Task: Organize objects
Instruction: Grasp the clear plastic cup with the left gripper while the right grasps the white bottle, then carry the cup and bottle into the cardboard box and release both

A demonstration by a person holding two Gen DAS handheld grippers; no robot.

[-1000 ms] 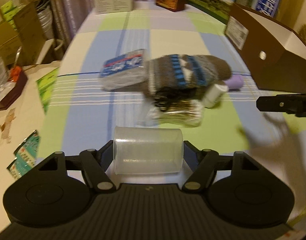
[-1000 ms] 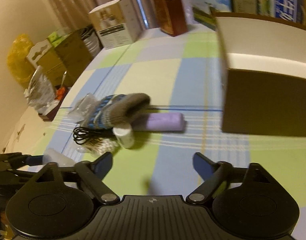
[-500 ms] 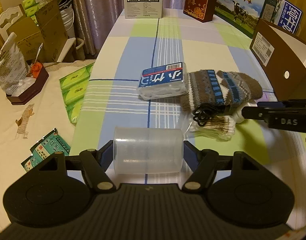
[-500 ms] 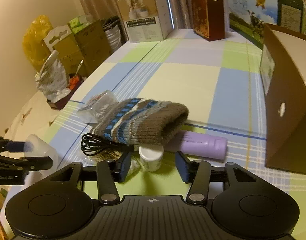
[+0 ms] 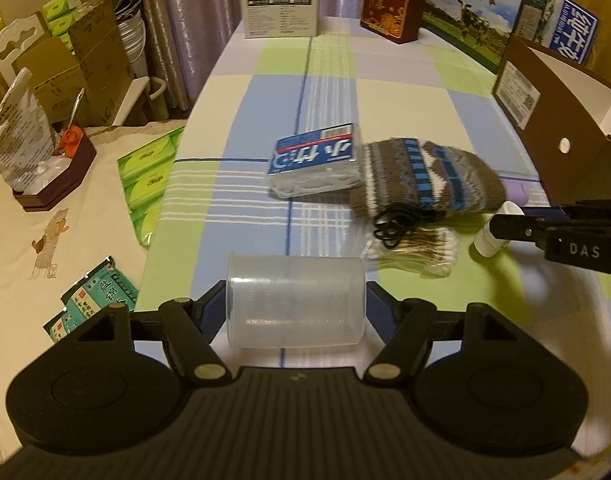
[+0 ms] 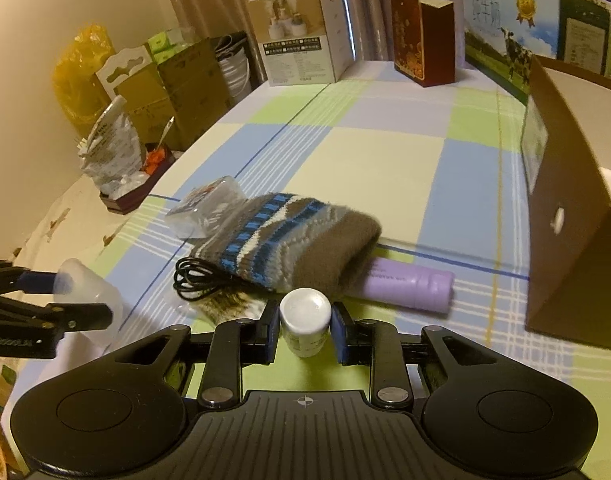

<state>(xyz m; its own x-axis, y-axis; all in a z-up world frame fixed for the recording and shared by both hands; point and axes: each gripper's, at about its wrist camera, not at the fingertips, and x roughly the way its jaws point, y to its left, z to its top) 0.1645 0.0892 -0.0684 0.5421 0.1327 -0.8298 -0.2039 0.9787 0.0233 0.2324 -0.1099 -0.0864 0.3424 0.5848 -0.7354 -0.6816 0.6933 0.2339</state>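
The little white bottle (image 6: 305, 320) sits right between the two fingers of the right gripper (image 6: 304, 334), close in front of its camera. It lies on its side on the checked cloth (image 6: 385, 168), with its round cap end turned up and back toward that camera, so its long way runs straight out ahead of the claw. The blue pads (image 6: 270, 332) stand just beside the bottle on each side, nearly closed on it, but I cannot tell if they are pressing it yet. Just past the bottle, ahead of the claw, are the black cord (image 6: 195, 280), the bag of cotton swabs (image 5: 415, 250) and the striped knit mitten (image 6: 289, 240). A purple tube (image 6: 409, 284) pokes out from under the mitten, ahead and a bit to the right. Farther right stands the brown box (image 6: 565, 240), which I guess is where things go. The right claw is the near one for this bottle. The left gripper (image 5: 295, 312) is off to the left and busy: it is clamped on a clear plastic cup (image 5: 295, 300), which lies sideways across its fingers. A pack of floss picks (image 5: 315, 160) lies well ahead of that cup.
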